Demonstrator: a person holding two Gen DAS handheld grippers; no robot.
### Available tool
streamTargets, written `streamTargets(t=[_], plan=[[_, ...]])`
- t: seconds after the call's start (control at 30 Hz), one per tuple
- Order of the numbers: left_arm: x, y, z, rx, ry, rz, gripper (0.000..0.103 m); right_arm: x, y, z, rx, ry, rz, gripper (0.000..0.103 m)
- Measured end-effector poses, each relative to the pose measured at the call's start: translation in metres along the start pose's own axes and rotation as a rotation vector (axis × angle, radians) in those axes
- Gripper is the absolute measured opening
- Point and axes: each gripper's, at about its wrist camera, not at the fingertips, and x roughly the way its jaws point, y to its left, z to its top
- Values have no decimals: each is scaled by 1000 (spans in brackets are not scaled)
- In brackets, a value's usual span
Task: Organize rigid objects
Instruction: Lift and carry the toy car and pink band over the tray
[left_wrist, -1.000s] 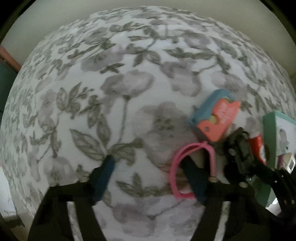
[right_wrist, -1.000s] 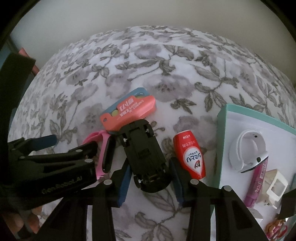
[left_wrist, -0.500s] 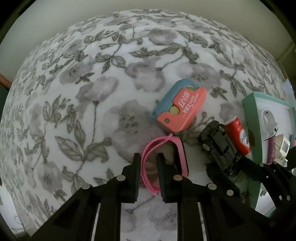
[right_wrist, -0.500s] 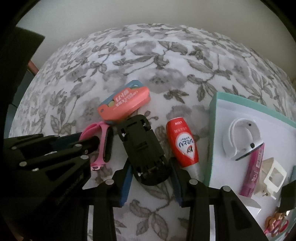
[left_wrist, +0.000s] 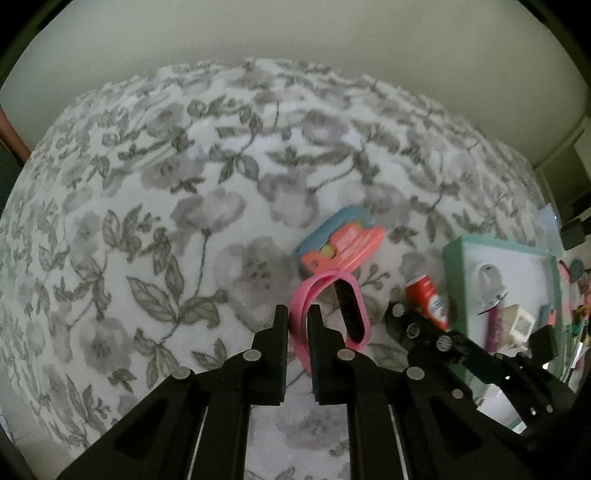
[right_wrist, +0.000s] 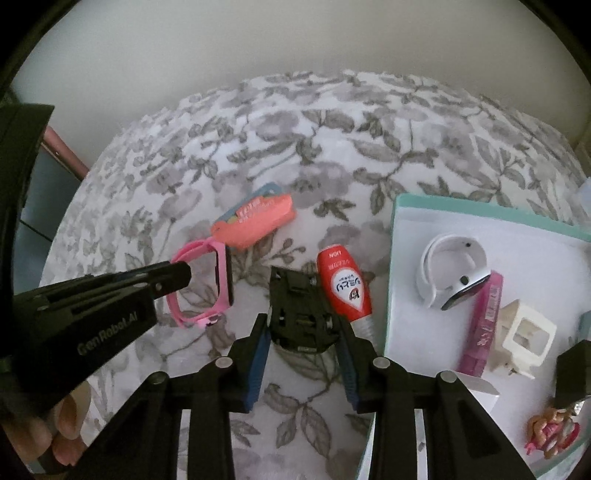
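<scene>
Now my left gripper (left_wrist: 298, 320) pinches the bendy strap of the pink watch (left_wrist: 327, 309); it feels light. My right gripper (right_wrist: 302, 334) squeezes the hard black toy car (right_wrist: 300, 308) by its sides, near the tray (right_wrist: 399, 236).

From my right wrist view, the black toy car (right_wrist: 300, 314) has its near end hidden between my fingers, and the tray (right_wrist: 402, 258) beyond my right finger is cut off by the frame edge. In the left view the print on the orange case (left_wrist: 341, 245) ahead of my fingers is too blurred to read.
</scene>
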Motion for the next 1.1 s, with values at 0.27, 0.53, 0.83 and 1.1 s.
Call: streamTargets(t=[0.27, 0.53, 0.83, 1.1], plan=[[-50, 5, 12, 6, -138, -4, 10, -31, 2, 7, -1, -79, 14, 36], [-85, -9, 12, 43, -223, -24, 10, -91, -15, 10, 38, -224, -53, 36], [-86, -49, 5, 122, -207, -78, 10, -133, -63, 4, 117, -280, -226, 36], [-80, -99, -8, 216, -172, -117, 10, -137, -130, -8, 273, -225, -314, 36]])
